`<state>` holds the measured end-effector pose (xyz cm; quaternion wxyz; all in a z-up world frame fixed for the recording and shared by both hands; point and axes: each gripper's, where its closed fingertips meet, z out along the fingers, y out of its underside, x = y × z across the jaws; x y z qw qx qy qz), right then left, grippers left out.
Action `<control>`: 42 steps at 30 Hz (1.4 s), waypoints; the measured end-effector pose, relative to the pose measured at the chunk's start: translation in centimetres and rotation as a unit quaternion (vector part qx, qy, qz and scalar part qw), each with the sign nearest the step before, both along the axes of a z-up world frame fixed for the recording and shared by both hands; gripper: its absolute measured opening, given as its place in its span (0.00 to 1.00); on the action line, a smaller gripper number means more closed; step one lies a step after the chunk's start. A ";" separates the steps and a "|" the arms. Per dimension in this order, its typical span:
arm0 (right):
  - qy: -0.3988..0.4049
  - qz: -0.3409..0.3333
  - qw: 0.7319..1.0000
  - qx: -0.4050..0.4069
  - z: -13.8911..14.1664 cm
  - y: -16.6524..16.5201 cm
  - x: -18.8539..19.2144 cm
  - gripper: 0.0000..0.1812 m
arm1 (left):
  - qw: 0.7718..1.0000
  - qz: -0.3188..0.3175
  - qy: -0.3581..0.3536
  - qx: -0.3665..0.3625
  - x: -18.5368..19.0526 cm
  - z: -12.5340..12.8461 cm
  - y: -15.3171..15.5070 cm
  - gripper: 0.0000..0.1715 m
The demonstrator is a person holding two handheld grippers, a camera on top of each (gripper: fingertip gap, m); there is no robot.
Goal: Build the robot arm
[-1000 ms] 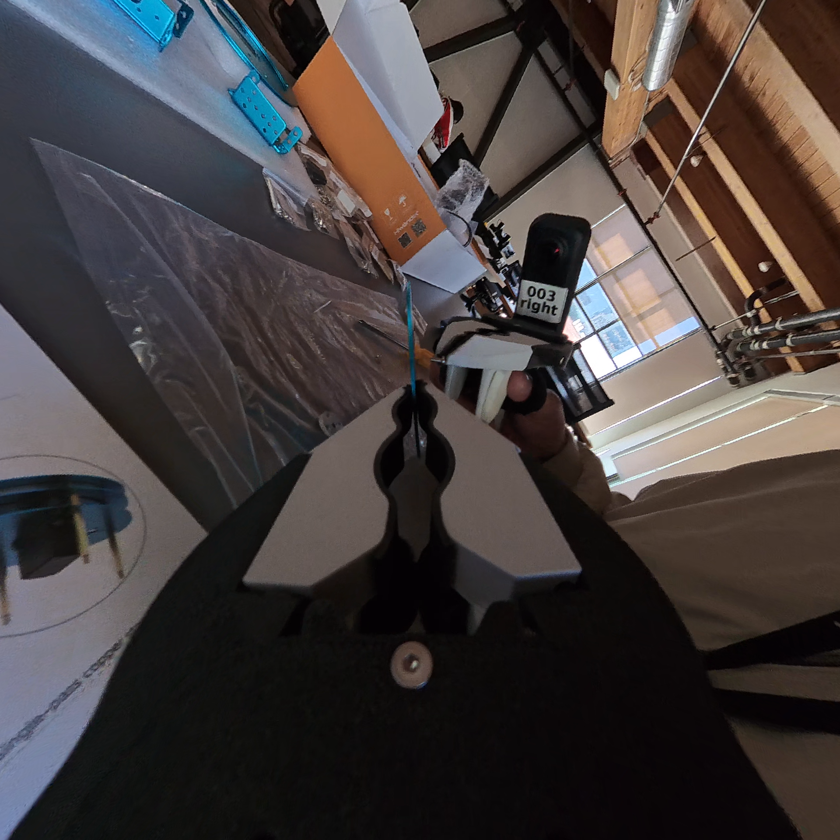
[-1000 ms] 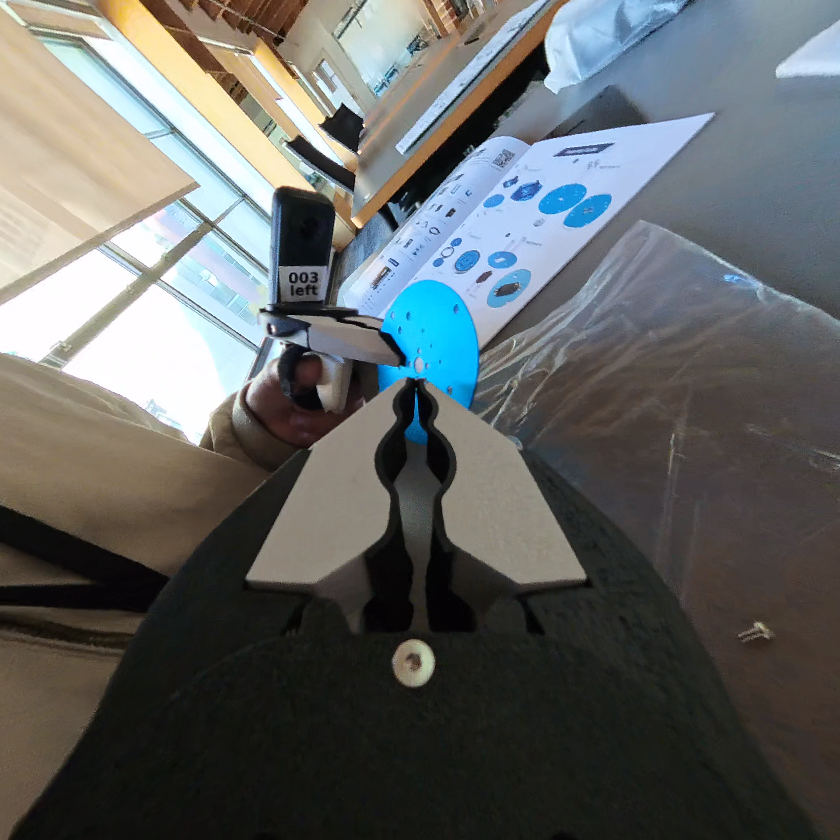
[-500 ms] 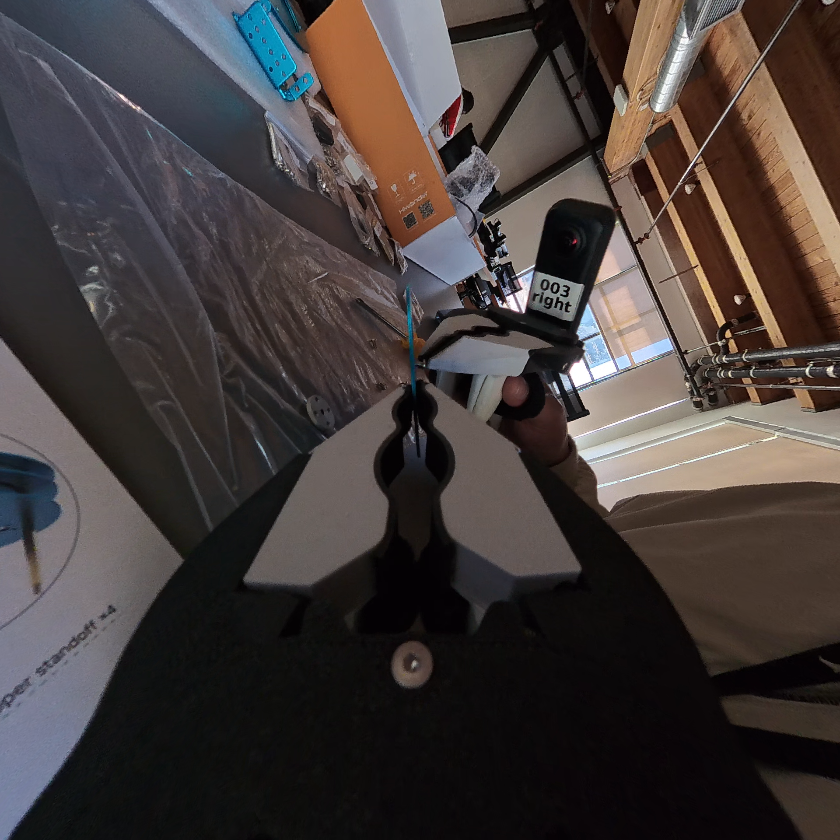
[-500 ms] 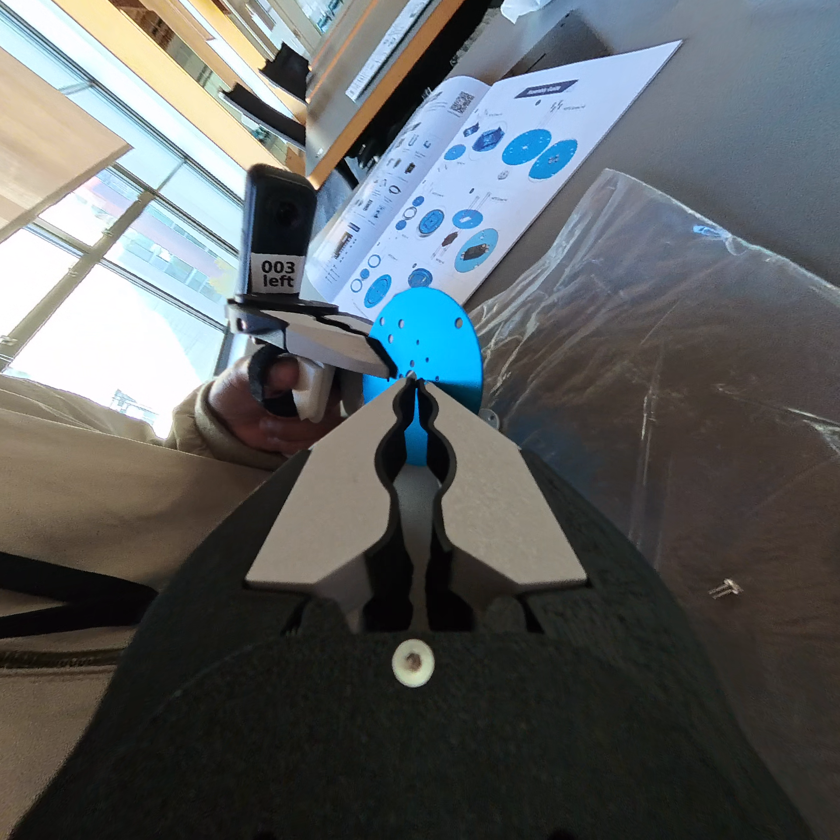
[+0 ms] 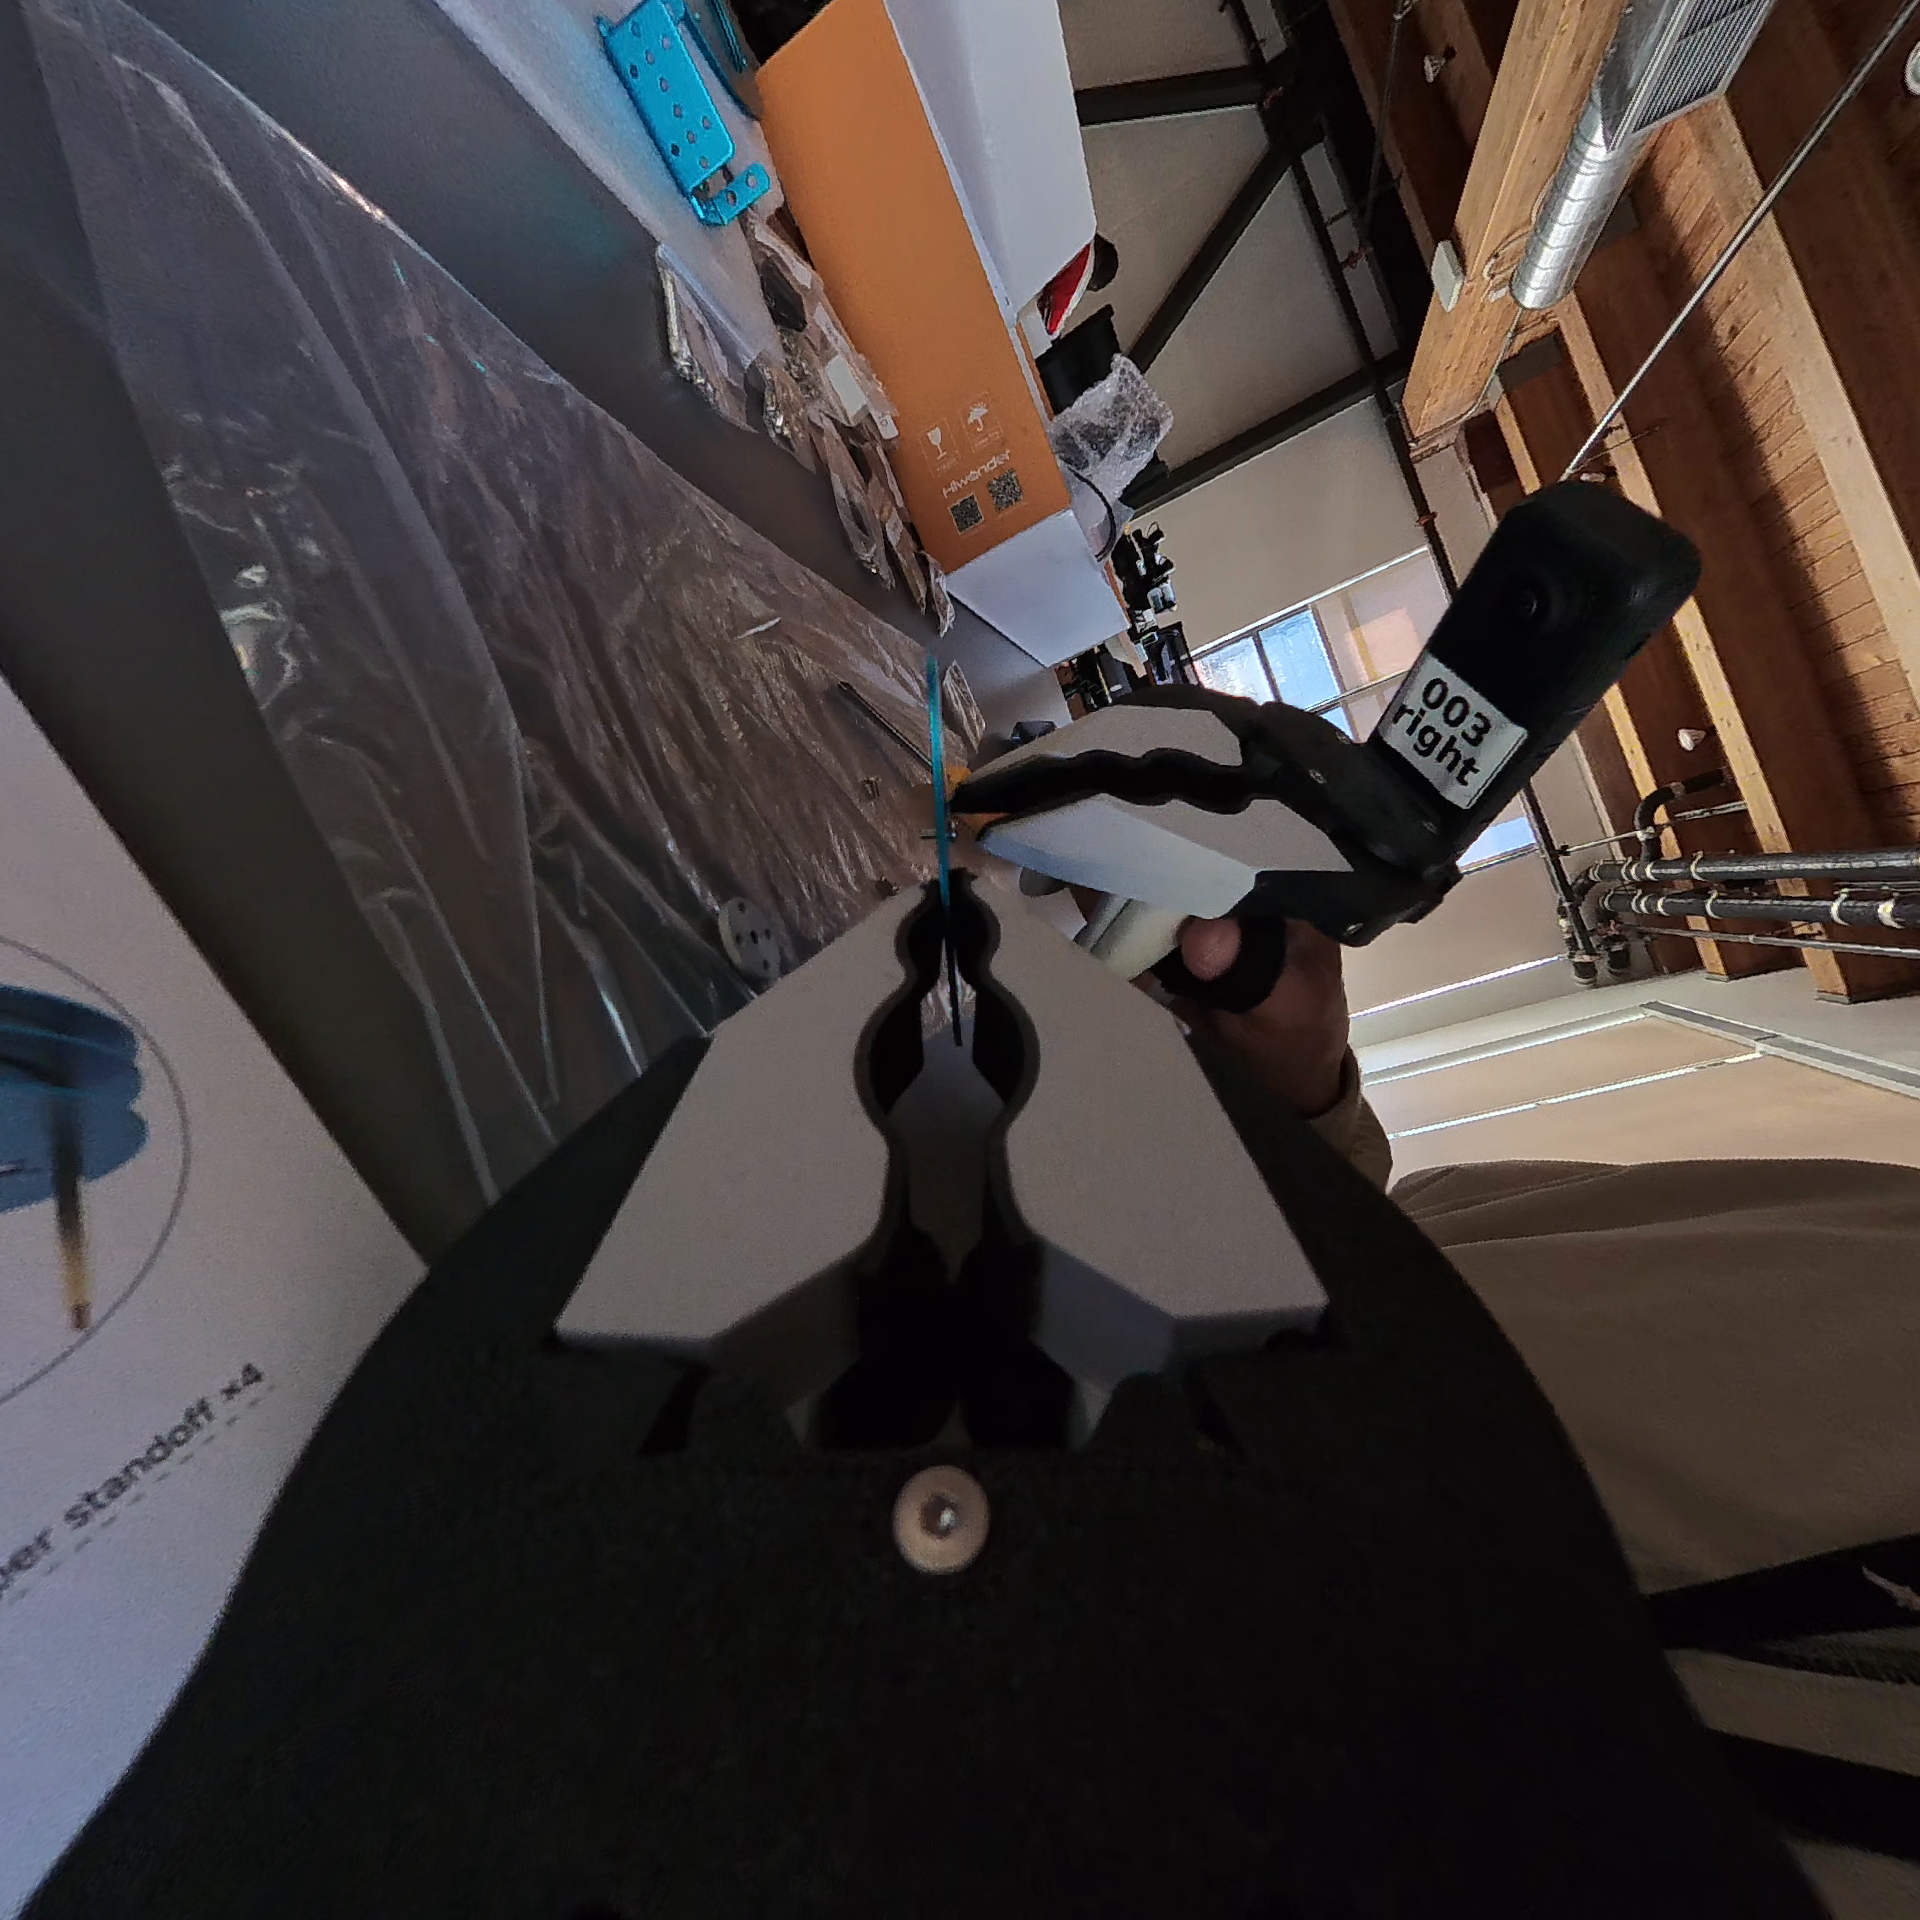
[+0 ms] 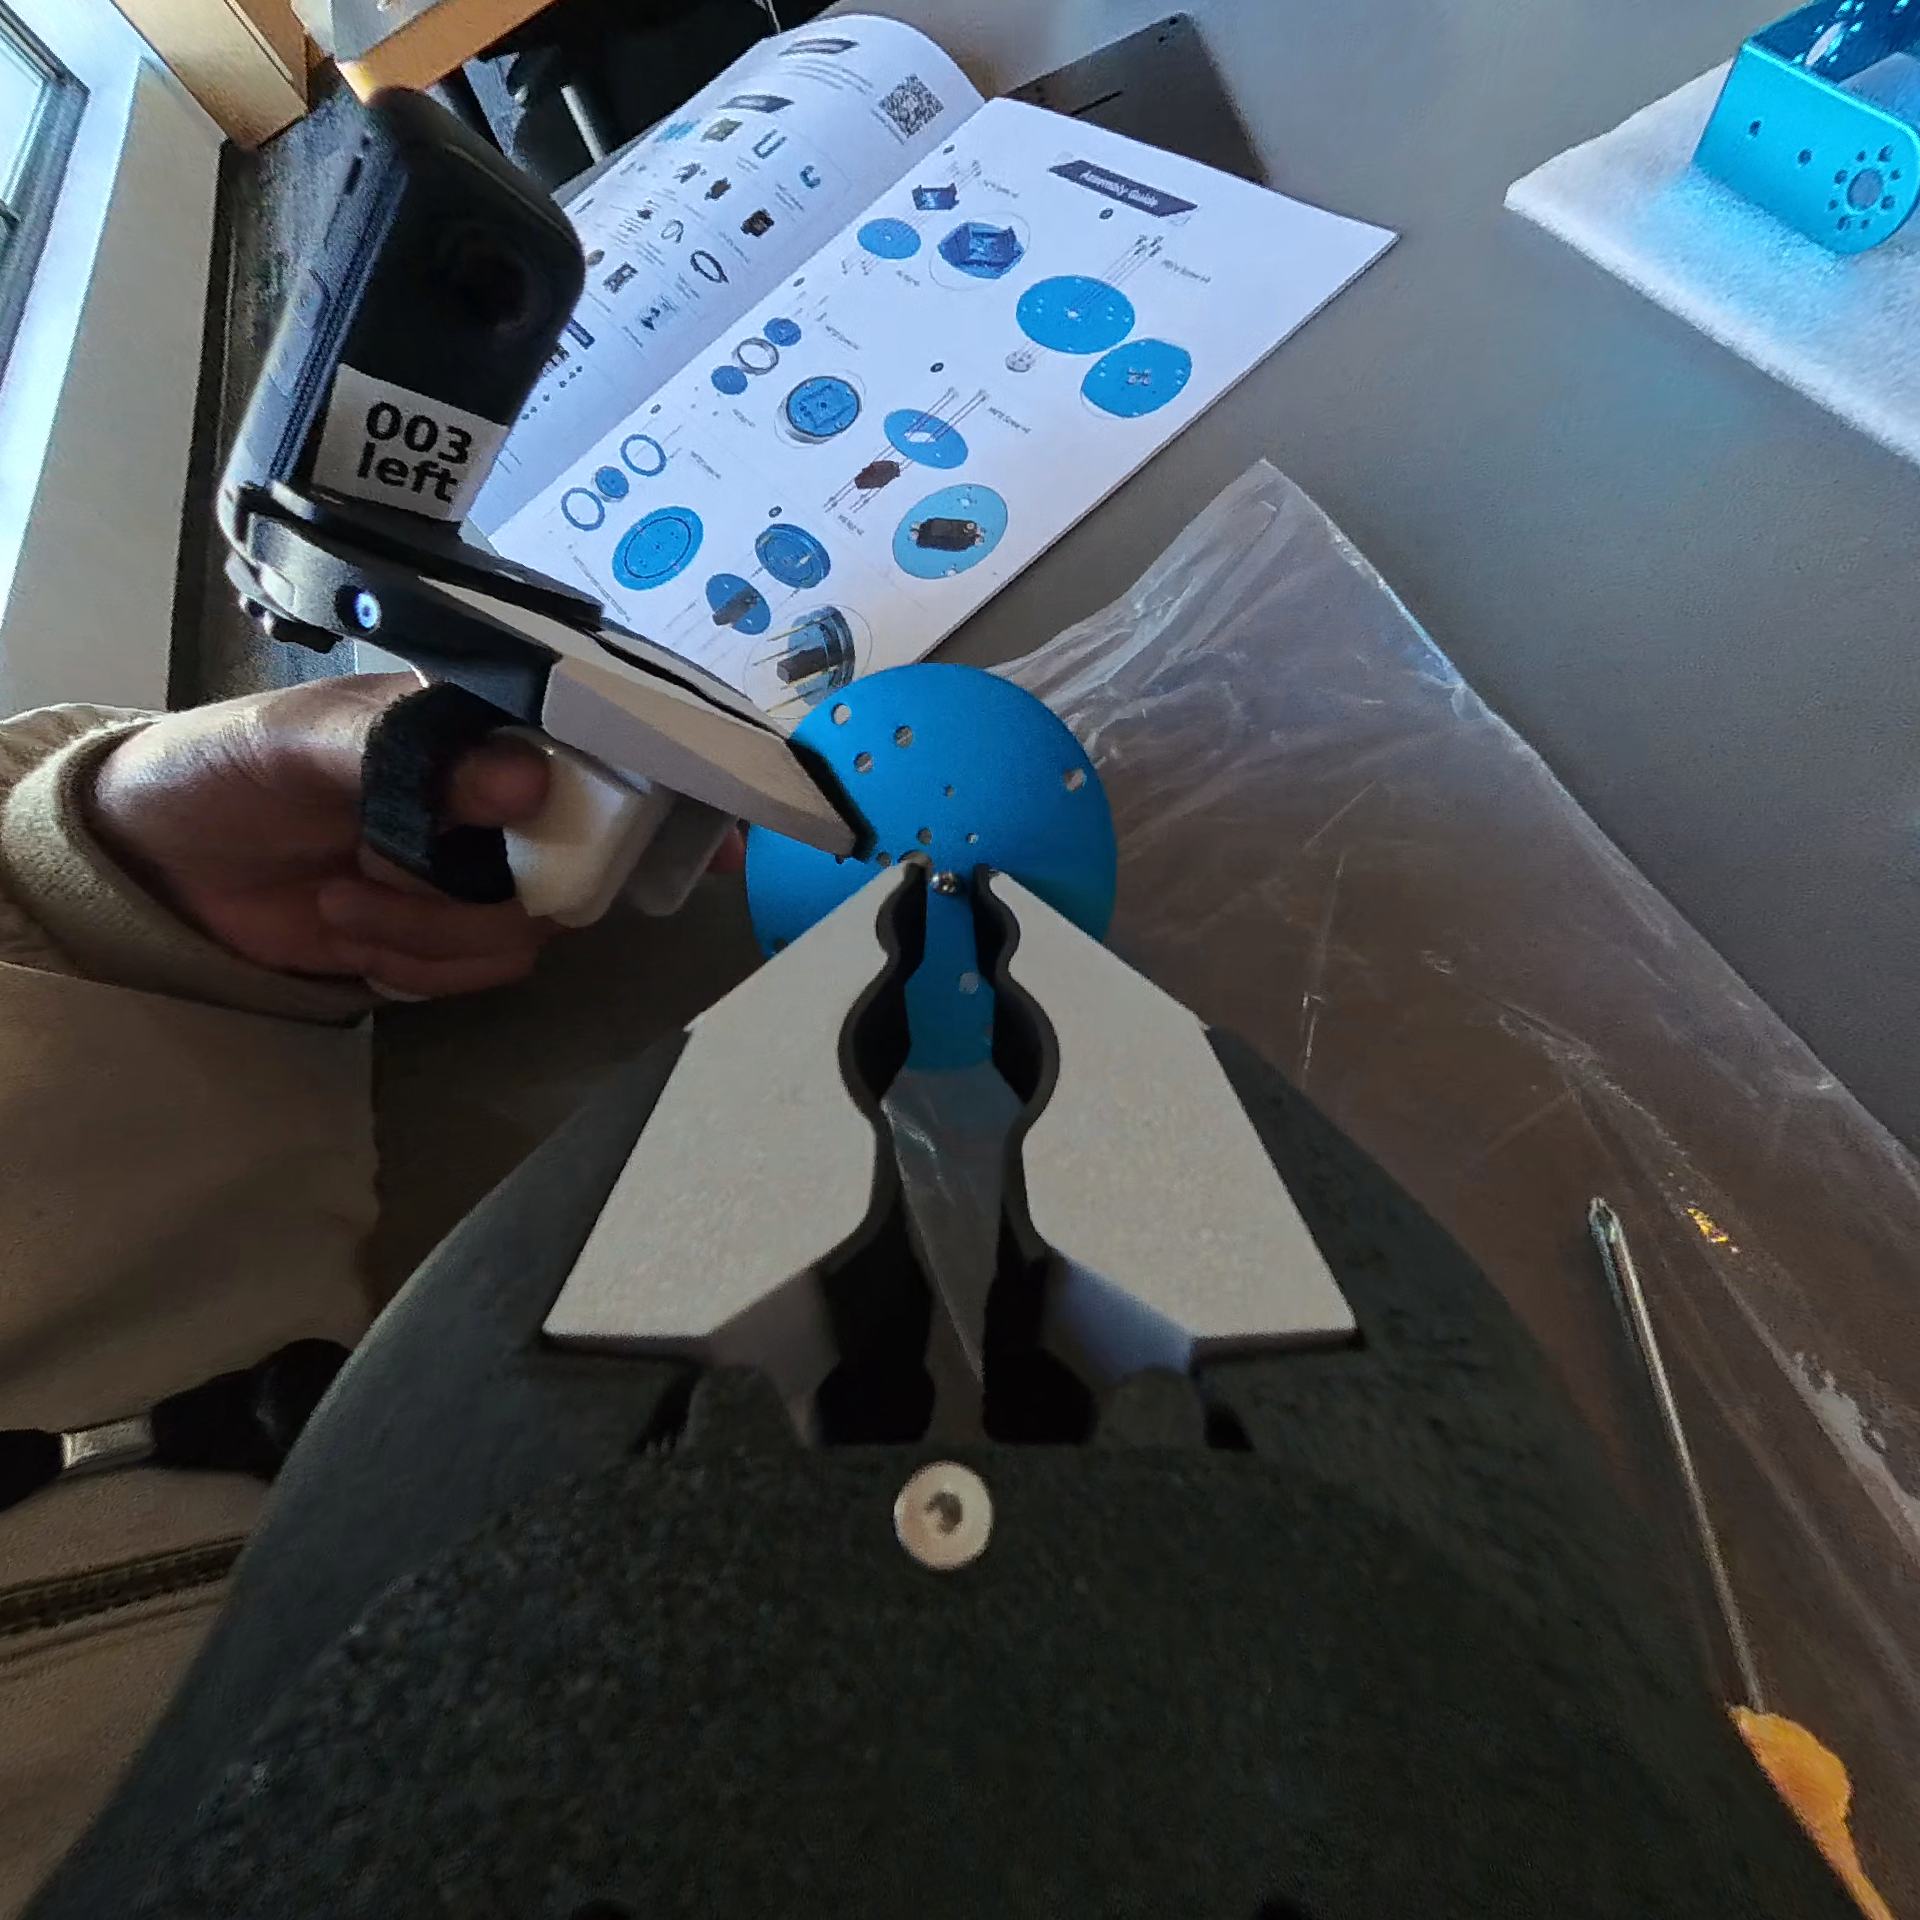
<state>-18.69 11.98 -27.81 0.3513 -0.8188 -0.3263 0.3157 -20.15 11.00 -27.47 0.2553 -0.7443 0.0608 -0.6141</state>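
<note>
Blue disc [image 6: 940, 790], thin, stiff, probably light metal, is held upright above the plastic sheet [image 6: 1455, 935]; left tool [image 6: 847, 836] pinches its rim, the best hold, while right tool [image 6: 945, 883] pinches a small screw [image 6: 948, 881] at its face.

Grey table [image 6: 1558, 436], wooden ceiling beams [image 5: 1496, 239], bright window [image 5: 1278, 665].

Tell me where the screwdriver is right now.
In the right wrist view the screwdriver lies at the lower right on the clear plastic sheet, to the right of the right gripper.
</note>
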 end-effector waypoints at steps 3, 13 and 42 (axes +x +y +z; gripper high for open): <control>0.012 -0.009 1.000 0.017 0.9 0.4 0.5 0.05 | 1.000 -0.002 -0.015 -0.009 0.0 0.2 0.0 0.01; 0.315 0.044 0.925 -0.208 3.1 -1.4 0.8 0.11 | 0.994 -0.014 -0.110 0.003 -1.1 3.1 -0.4 0.01; 0.391 0.013 0.883 -0.259 2.0 -1.4 -0.2 0.00 | 0.988 0.033 -0.144 -0.047 1.1 2.2 -0.4 0.05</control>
